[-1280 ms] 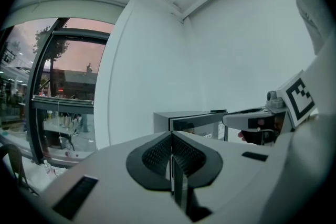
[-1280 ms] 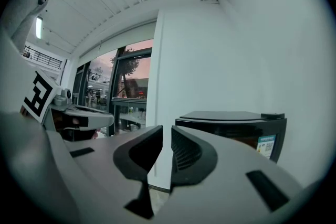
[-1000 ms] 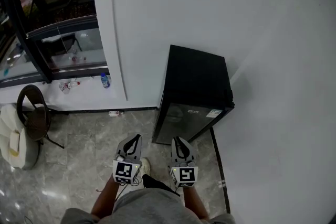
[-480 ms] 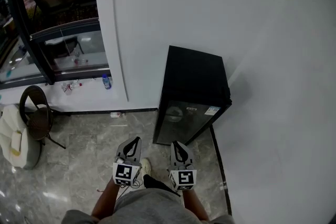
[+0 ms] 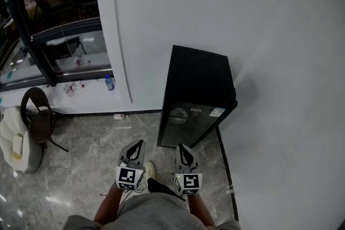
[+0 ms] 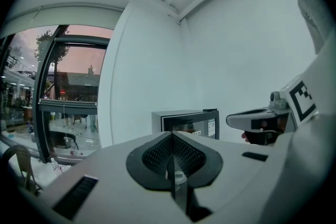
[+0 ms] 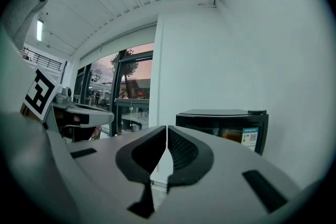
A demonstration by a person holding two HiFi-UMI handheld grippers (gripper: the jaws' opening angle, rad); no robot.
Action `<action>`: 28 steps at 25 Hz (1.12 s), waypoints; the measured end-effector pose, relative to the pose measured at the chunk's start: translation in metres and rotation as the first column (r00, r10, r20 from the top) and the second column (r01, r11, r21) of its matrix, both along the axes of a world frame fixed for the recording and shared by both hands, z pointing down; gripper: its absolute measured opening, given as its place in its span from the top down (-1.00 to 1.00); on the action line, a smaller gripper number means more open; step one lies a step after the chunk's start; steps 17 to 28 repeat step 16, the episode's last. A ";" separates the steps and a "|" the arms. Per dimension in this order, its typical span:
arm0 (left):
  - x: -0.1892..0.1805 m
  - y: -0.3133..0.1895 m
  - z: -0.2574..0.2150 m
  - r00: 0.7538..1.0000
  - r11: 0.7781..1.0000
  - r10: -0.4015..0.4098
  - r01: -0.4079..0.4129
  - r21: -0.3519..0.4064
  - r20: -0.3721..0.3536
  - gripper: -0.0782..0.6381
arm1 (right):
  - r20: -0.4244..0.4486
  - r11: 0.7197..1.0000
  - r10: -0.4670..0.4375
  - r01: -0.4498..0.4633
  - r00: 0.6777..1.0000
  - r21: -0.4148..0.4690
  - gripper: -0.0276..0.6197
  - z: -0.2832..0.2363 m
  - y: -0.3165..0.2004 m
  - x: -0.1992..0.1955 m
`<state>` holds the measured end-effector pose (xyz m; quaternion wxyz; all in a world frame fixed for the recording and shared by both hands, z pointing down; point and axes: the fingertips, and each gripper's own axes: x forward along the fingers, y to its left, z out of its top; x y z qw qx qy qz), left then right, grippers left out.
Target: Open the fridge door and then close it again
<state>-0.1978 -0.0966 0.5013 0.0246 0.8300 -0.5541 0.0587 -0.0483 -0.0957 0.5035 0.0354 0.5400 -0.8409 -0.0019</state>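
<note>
I am holding the left gripper (image 5: 138, 144) with its jaws pressed together on nothing. It is pointing towards the small black fridge with a glass door (image 5: 198, 95). The fridge is standing ahead of both tools, more on the right gripper's side, against the white wall (image 5: 178, 2). The right gripper (image 5: 180, 147) is sitting just beside the left one, apart from the fridge. Its jaws have just been closing and are meeting at the tips with nothing between them. The door is looking shut, though the dark glass makes that hard to judge. Both tools are hovering over the grey marble floor (image 5: 81, 169).
</note>
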 end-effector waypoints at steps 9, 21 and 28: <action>0.001 -0.003 0.000 1.000 1.000 -0.002 0.002 -0.006 0.004 0.77 | -0.007 1.000 0.002 -0.002 1.000 -0.008 0.82 0.001 -0.004 0.003; 0.002 -0.011 0.004 1.000 1.000 0.006 -0.006 -0.008 -0.001 0.77 | -0.008 1.000 0.000 0.000 1.000 -0.010 0.82 0.004 -0.011 0.001; 0.002 -0.011 0.004 1.000 1.000 0.006 -0.006 -0.008 -0.001 0.77 | -0.008 1.000 0.000 0.000 1.000 -0.010 0.82 0.004 -0.011 0.001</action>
